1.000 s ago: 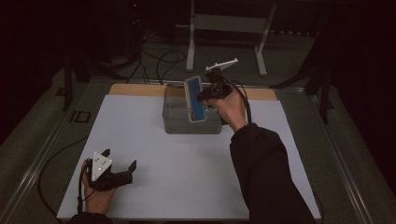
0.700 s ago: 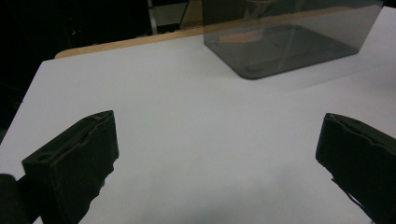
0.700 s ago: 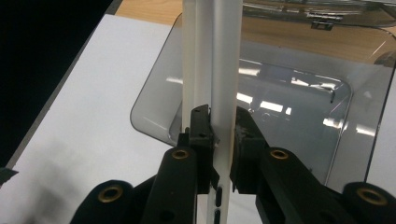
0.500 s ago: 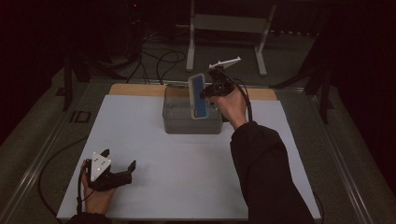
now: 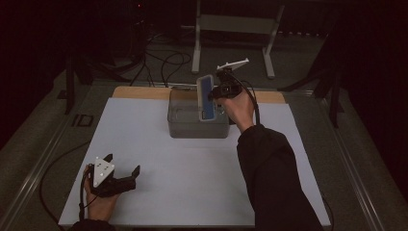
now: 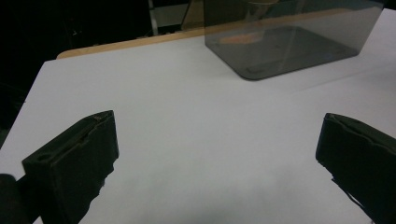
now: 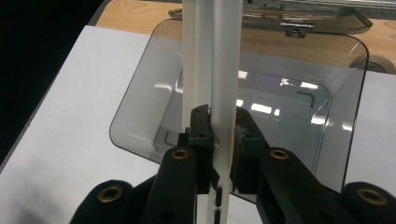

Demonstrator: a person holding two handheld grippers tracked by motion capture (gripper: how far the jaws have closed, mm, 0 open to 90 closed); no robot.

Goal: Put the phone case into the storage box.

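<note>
On white table (image 5: 192,183), right tongs (image 7: 223,135) clamping tablet (image 5: 206,97); left tongs (image 5: 122,166) apart, dark room

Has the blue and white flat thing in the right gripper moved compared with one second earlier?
Yes. The blue and white flat thing shifted slightly right and away against the grey box, and now stands more upright over it, clamped by the right gripper.

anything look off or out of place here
Nothing stands out. The right hand-held gripper is shut on a flat blue-faced white device, holding it upright over the open clear bin. The left hand-held gripper rests open on the white table.
</note>
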